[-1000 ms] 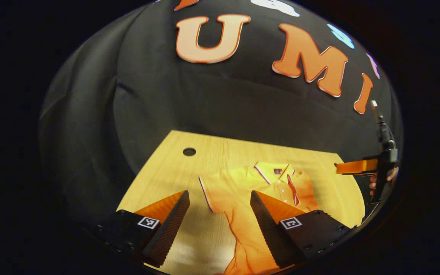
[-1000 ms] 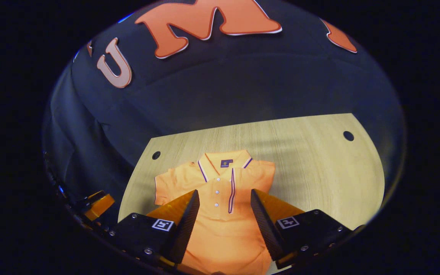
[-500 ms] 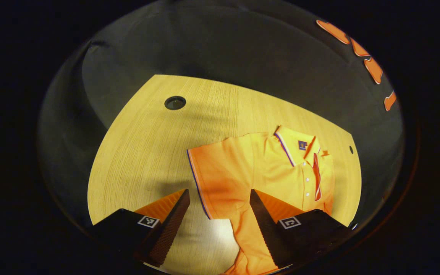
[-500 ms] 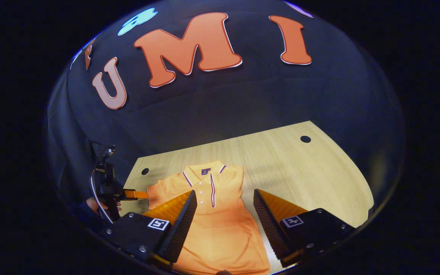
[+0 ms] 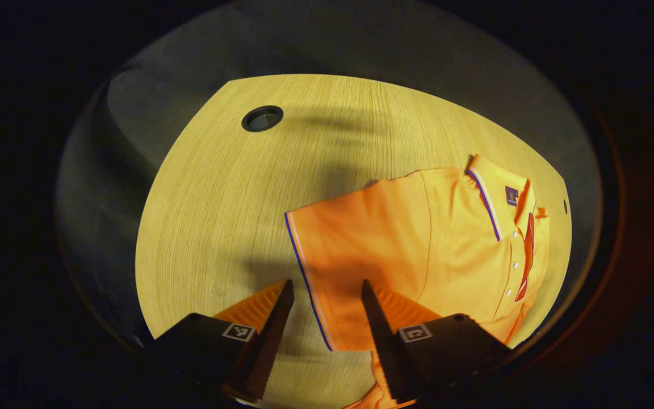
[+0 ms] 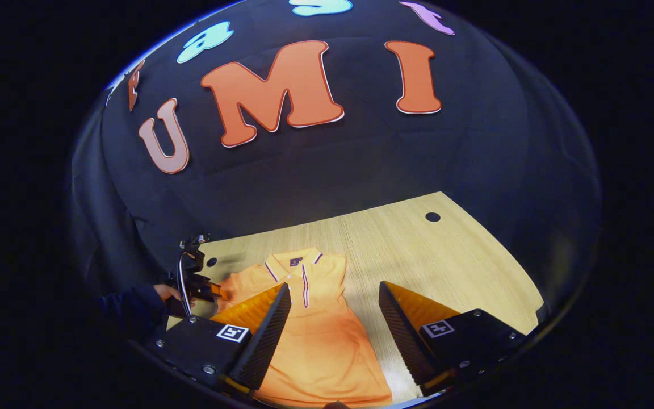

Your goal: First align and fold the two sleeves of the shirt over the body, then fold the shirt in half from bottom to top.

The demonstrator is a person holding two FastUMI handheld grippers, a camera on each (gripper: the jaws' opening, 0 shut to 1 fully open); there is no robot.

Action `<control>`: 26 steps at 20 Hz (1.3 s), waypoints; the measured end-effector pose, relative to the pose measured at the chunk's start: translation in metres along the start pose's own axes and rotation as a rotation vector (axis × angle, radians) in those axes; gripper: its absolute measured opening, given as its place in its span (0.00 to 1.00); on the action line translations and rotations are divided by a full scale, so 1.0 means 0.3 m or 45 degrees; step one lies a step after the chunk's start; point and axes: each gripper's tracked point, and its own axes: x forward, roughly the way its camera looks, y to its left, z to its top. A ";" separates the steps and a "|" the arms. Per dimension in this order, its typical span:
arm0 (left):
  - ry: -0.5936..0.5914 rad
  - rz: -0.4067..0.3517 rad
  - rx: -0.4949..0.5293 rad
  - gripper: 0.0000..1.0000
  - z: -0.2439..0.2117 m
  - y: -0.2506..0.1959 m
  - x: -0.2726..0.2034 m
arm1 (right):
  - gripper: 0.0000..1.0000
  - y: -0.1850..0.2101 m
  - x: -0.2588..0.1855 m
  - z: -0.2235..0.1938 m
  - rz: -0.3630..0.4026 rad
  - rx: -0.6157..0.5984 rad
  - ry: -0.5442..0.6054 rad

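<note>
An orange polo shirt [image 5: 446,238] lies flat on the wooden table [image 5: 219,199], collar up. Its left sleeve [image 5: 349,238] is spread out sideways, and the striped sleeve hem [image 5: 304,272] runs between the fingers of my left gripper [image 5: 326,284], which is open just above it. In the right gripper view the shirt [image 6: 310,329] lies below my right gripper [image 6: 334,287], which hovers open with nothing in it. There the left gripper [image 6: 205,288] sits at the sleeve's end, held by a hand in a dark sleeve [image 6: 134,304]. The shirt's right edge runs straight.
The table has a round cable hole [image 5: 261,118] at its far left and another hole [image 6: 432,216] at its far right. Bare wood [image 6: 446,267] stretches to the right of the shirt. The black booth cloth [image 6: 332,165] closes off the back.
My left gripper has dropped and moved in on the left sleeve, and its fingers have narrowed a little. My right gripper has drawn back and to the right of the shirt, still open.
</note>
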 end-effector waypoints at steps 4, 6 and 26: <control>-0.057 -0.086 0.063 0.16 -0.003 -0.050 -0.001 | 0.95 0.009 0.000 -0.022 0.017 0.024 0.011; -0.122 -0.115 0.088 0.16 0.017 -0.065 -0.040 | 0.95 0.000 0.001 -0.038 0.015 0.021 0.015; -0.463 -0.655 0.527 0.52 0.046 -0.667 -0.393 | 0.95 -0.095 -0.123 -0.207 -0.083 0.165 0.041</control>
